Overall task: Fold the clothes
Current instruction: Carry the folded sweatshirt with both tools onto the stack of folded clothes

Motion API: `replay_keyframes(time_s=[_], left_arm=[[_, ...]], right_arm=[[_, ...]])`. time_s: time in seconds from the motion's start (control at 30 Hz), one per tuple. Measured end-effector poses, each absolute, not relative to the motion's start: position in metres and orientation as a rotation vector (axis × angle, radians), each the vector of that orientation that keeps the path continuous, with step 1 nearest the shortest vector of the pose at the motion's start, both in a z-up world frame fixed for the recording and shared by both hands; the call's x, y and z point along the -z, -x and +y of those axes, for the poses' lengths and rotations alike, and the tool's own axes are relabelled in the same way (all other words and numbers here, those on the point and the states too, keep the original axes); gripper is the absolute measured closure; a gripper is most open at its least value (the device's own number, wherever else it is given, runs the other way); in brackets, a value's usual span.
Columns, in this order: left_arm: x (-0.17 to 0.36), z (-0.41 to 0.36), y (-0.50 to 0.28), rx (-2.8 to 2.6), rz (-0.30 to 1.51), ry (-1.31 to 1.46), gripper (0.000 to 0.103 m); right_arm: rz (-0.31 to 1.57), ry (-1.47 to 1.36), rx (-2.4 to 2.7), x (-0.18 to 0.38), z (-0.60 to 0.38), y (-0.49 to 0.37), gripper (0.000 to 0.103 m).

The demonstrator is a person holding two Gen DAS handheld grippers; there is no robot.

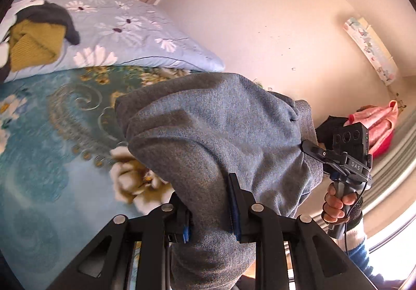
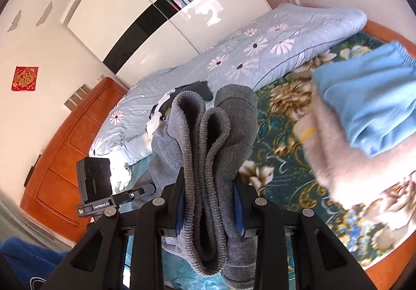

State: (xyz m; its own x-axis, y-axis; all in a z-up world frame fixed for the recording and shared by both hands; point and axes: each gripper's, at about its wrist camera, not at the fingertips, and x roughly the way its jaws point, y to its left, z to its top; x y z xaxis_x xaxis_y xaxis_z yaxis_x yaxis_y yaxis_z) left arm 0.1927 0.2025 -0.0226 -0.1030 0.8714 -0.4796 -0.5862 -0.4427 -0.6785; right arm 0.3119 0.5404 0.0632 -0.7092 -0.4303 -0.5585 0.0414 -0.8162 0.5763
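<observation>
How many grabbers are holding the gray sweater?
2. The left gripper clamps the gray sweater by a bunched fold; the right gripper clamps its ribbed hem, both above the bed.

The garment point(image 1: 215, 128) clamped in both black grippers is heathered grey, with a darker grey ribbed edge point(image 2: 205, 160), and the gripper pads point(image 2: 238, 214) against it are blue. The bedsheet point(image 1: 52, 134) is teal with gold scrolls and cream flowers, and the quilt point(image 2: 260, 48) is pale blue with white daisies. On the bed lie a sky-blue folded piece point(image 2: 371, 105) over a pinkish-white one point(image 2: 335, 160), and a mustard-yellow knit point(image 1: 33, 45) with dark navy cloth.
</observation>
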Motion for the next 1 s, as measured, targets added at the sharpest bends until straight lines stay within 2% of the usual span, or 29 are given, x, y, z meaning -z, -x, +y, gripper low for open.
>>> replay_keyframes(time_s=[0.27,0.53,0.7,0.9,1.0], left_arm=[[-0.031,0.326,-0.182,-1.648,-0.335,0.939,0.078],[-0.049,0.447,-0.176,-1.578,-0.298,0.885,0.078],[-0.027,0.501,-0.171,-1.558,-0.294,0.911,0.078],[0.022,0.514,-0.166,-1.609,-0.296,0.955,0.079],[0.042,0.509,-0.162,-1.614,-0.314,0.976,0.074]], right_arm=[[-0.796,-0.985,2.673,-0.120,0.659,-0.313,0.071],[-0.875,-1.045,2.735,-0.128,0.771,-0.301,0.071],[-0.916,-1.125,2.718,-0.090,0.808,-0.279,0.071],[-0.965,-1.223,2.693,-0.045,0.853,-0.252,0.070],[-1.093,-1.199,2.643,-0.008,0.870,-0.251,0.066]])
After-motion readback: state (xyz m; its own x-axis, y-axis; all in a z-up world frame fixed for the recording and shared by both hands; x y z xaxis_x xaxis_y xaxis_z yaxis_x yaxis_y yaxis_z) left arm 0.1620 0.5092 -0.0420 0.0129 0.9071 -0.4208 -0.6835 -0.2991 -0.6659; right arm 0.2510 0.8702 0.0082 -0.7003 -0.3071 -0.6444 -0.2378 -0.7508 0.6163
